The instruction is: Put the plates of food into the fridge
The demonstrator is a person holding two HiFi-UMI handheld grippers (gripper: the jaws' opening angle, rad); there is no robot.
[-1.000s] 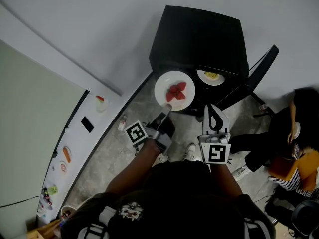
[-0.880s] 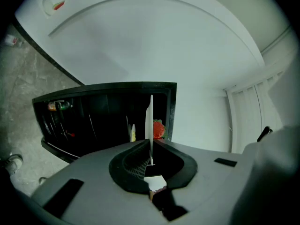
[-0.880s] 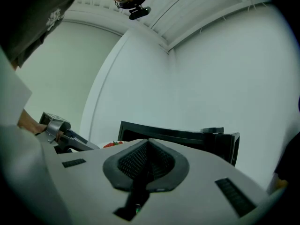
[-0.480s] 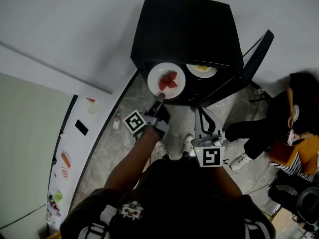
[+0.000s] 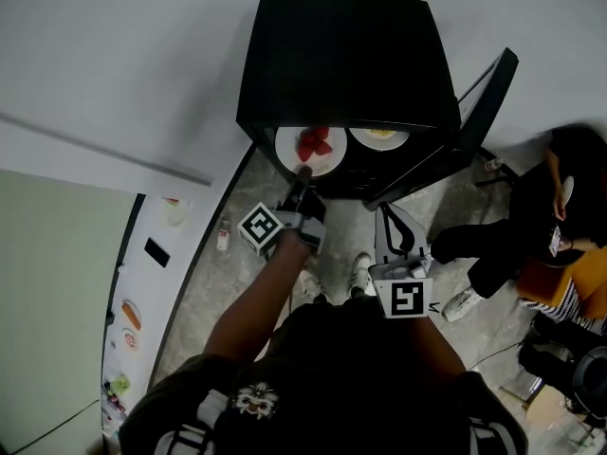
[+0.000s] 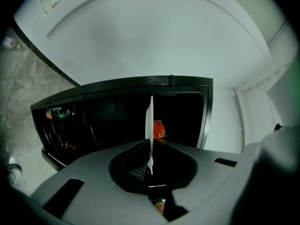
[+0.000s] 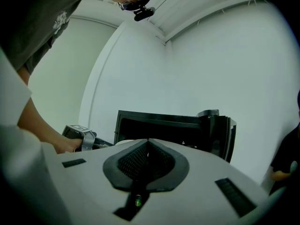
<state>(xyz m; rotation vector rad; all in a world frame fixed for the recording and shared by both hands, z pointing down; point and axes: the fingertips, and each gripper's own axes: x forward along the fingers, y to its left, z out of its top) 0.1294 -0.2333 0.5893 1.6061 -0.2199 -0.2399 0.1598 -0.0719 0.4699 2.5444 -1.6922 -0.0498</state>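
Observation:
A white plate with red strawberries [image 5: 310, 149] sits half inside the open black fridge [image 5: 346, 55], on the left of its shelf. My left gripper [image 5: 303, 173] is shut on the plate's near rim; in the left gripper view the plate [image 6: 150, 125] shows edge-on between the jaws, a strawberry [image 6: 159, 130] beyond it. A second white plate with yellow food [image 5: 379, 137] rests inside the fridge to the right. My right gripper [image 5: 391, 218] is shut and holds nothing, hanging below the fridge opening; in its own view the jaws [image 7: 148, 144] meet with the fridge [image 7: 173, 128] behind.
The fridge door [image 5: 455, 126] stands open to the right. A seated person [image 5: 560, 226] is at the far right. A white counter [image 5: 142, 282] with small items runs along the left. My feet [image 5: 332, 287] stand on the grey floor before the fridge.
The strawberry plate has moved forward from in front of the fridge to partly inside it, carried by my left gripper. The right gripper stayed low and shut.

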